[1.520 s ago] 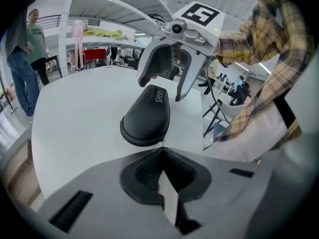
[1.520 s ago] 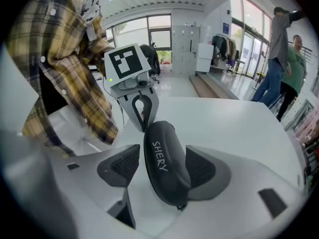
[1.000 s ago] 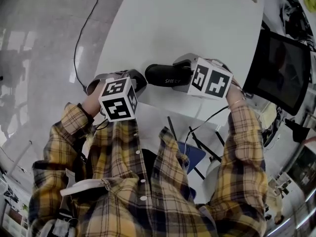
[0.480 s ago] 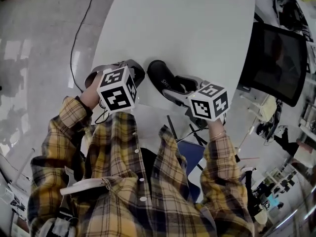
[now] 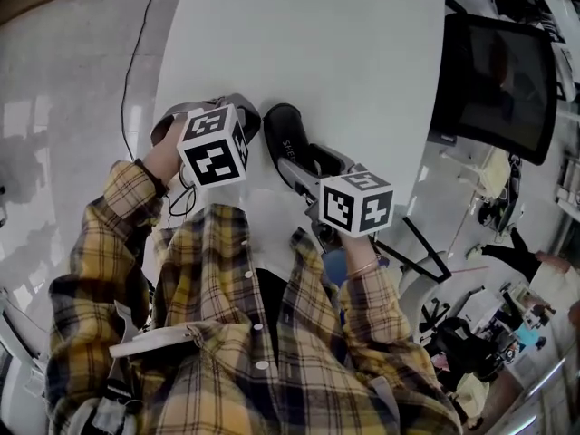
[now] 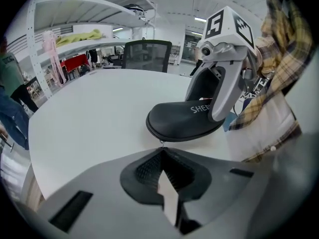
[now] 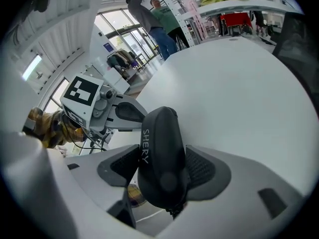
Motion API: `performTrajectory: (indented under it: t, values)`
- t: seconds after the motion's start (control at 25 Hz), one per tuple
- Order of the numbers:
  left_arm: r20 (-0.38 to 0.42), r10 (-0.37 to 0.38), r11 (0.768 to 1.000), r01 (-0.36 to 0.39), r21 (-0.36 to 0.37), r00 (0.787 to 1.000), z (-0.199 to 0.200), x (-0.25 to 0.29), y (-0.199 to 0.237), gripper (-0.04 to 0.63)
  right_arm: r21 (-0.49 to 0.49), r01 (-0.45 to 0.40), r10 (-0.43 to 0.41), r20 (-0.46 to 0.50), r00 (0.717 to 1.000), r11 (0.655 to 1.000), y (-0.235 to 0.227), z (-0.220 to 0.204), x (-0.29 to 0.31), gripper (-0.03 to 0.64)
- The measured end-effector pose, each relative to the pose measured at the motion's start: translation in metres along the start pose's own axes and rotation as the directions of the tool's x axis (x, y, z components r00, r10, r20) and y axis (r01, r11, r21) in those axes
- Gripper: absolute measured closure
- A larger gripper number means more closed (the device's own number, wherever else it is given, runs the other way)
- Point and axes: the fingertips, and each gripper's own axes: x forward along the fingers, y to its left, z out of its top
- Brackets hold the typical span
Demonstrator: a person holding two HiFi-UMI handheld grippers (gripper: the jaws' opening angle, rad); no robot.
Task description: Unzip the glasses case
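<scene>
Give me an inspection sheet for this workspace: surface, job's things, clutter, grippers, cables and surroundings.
Surface: white table.
Job's things: black case; its zip pull points at the left gripper.
Clutter: nothing seen on the table.
Grippers: right gripper shut on the case; left gripper shut, with the zip pull at its tips, apparently pinched.
Cables: black cable on the floor beside the table.
Surroundings: dark screen by the table's edge; chair at the far side; people standing beyond the table.
</scene>
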Motion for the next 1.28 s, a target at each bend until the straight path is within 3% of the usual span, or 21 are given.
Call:
performTrajectory:
  t: [0.4,0.68,1.04,1.16,1.28]
  values:
    - [-0.002,-0.013,1.0,0.013,0.024,1.0,-0.001,0.003,-0.018,0.591,0.058,0.0,-0.004,0.059,0.998,0.998,-0.006,-0.001,-0.001,0.33]
    - [0.039,-0.042,0.999,0.043,-0.013,0.998,0.002,0.006,-0.058,0.591,0.14,-0.022,0.012,0.075,0.997,0.99,-0.006,-0.001,0.0,0.33]
    - [0.066,-0.006,0.995,0.012,-0.096,0.998,-0.001,0.003,-0.064,0.591,0.271,0.003,-0.042,0.141,0.989,0.963,-0.002,0.0,0.006,0.33]
    - [0.063,-0.002,0.996,0.008,-0.092,0.998,-0.003,0.005,-0.065,0.591,0.236,0.013,-0.048,0.145,0.988,0.972,-0.002,0.003,0.007,0.329]
    - [0.046,-0.01,0.997,0.014,-0.074,0.999,-0.008,0.006,-0.061,0.591,0.139,-0.02,0.006,0.104,0.995,0.99,0.003,0.007,0.008,0.33]
